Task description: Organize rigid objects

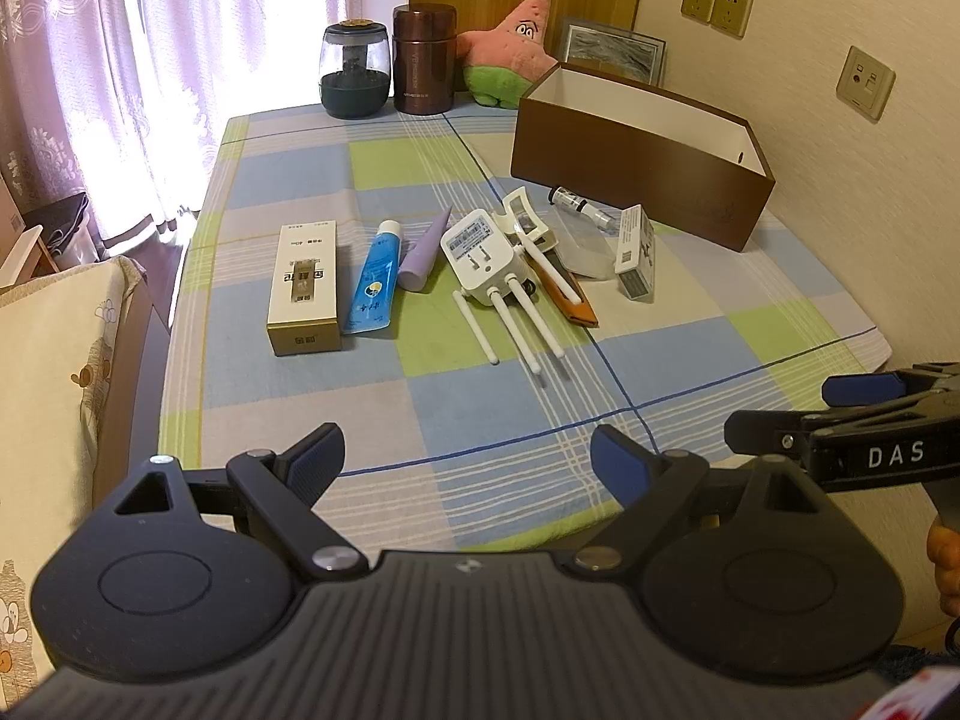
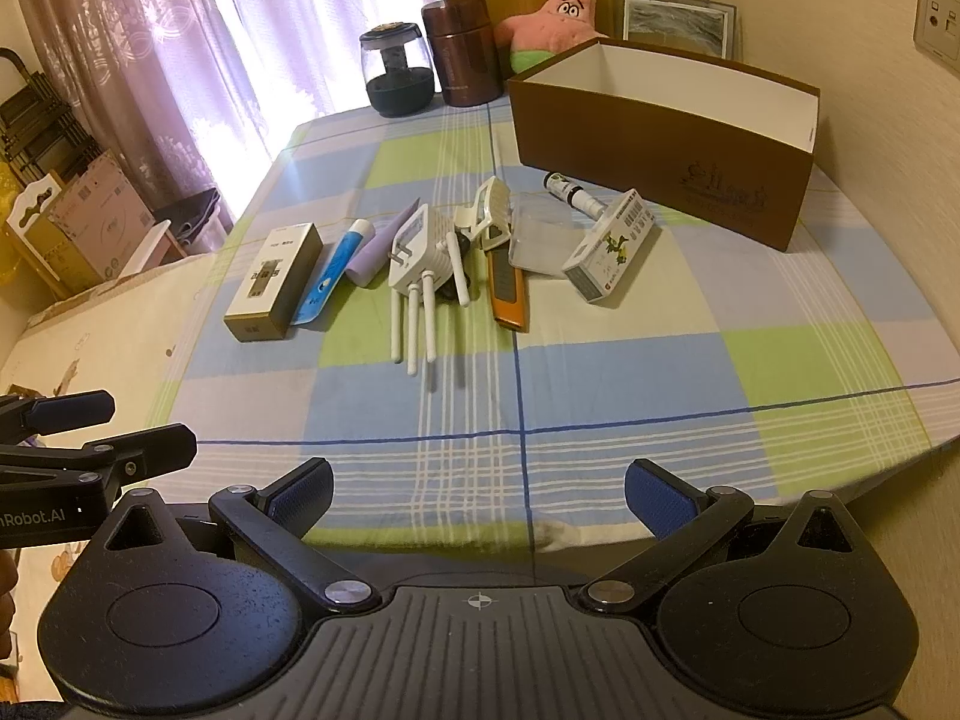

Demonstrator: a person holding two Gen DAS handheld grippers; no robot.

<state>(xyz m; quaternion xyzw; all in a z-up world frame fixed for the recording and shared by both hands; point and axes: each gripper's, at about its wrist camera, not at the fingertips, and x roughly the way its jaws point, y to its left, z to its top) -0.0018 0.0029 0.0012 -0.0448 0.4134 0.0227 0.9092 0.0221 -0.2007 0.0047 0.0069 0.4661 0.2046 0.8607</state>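
Note:
A row of items lies mid-table: a gold and white box (image 1: pixel 303 289) (image 2: pixel 274 282), a blue tube (image 1: pixel 377 279) (image 2: pixel 333 279), a lilac tube (image 1: pixel 423 252) (image 2: pixel 378 249), a white plug-in router with antennas (image 1: pixel 489 267) (image 2: pixel 417 258), an orange utility knife (image 1: pixel 570 294) (image 2: pixel 509 288), a clear plastic case (image 1: pixel 579 240) (image 2: pixel 537 237), a small bottle (image 1: pixel 579 204) (image 2: pixel 573 192) and a white medicine box (image 1: pixel 635 252) (image 2: pixel 612 255). Behind them stands an open brown box (image 1: pixel 636 171) (image 2: pixel 660 144). My left gripper (image 1: pixel 465 462) and right gripper (image 2: pixel 477 492) hang open over the near table edge, holding nothing.
A dark jar (image 1: pixel 355 72) (image 2: pixel 399 72), a brown canister (image 1: pixel 424 60) (image 2: pixel 461 51), a pink star plush (image 1: pixel 513 51) (image 2: pixel 555 18) and a framed picture (image 1: pixel 615 51) (image 2: pixel 678 24) line the far edge. The checked tablecloth (image 1: pixel 480 408) (image 2: pixel 600 372) is bare in front. A wall stands at the right.

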